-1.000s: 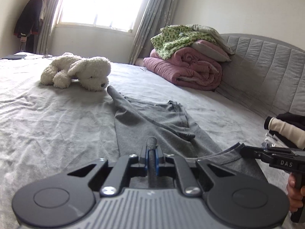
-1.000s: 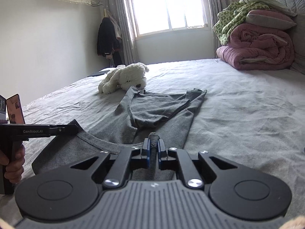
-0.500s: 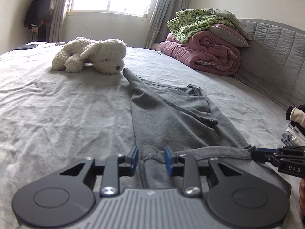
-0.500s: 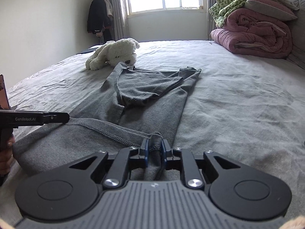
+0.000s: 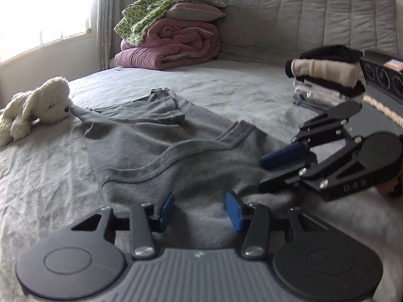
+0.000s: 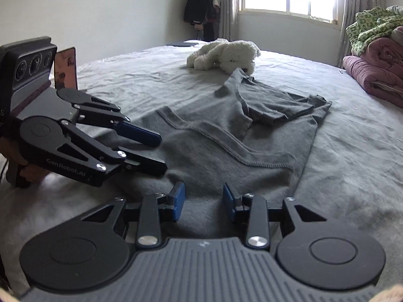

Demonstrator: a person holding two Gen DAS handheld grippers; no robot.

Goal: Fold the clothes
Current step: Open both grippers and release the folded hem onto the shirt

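A grey shirt [image 5: 156, 146] lies partly folded on the grey bed sheet [image 5: 50, 176], its stitched edge facing me. My left gripper [image 5: 200, 210] hovers low over the shirt's near part; its jaws are opening and its blue pads are clear of the cloth. The right gripper [image 5: 263, 176] shows at the right of that view, tilted, fingers apart over the shirt's edge. In the right wrist view the right gripper [image 6: 204, 201] is also opening above the shirt [image 6: 226, 138], with no cloth pinched. The left gripper [image 6: 161, 153] stands at the left there.
A white plush toy [image 5: 35, 110] [image 6: 224, 55] lies at the shirt's far end. Rolled pink and green quilts [image 5: 171, 45] sit by the padded headboard [image 5: 302, 17]. A stack of folded clothes [image 5: 327, 78] stands to the right. A phone [image 6: 66, 68] is propped at the left.
Both grippers were shut on the shirt's edge and have opened, letting the cloth drop onto the bed. Both hands rolled and swung, so each gripper now shows large in the other's view.
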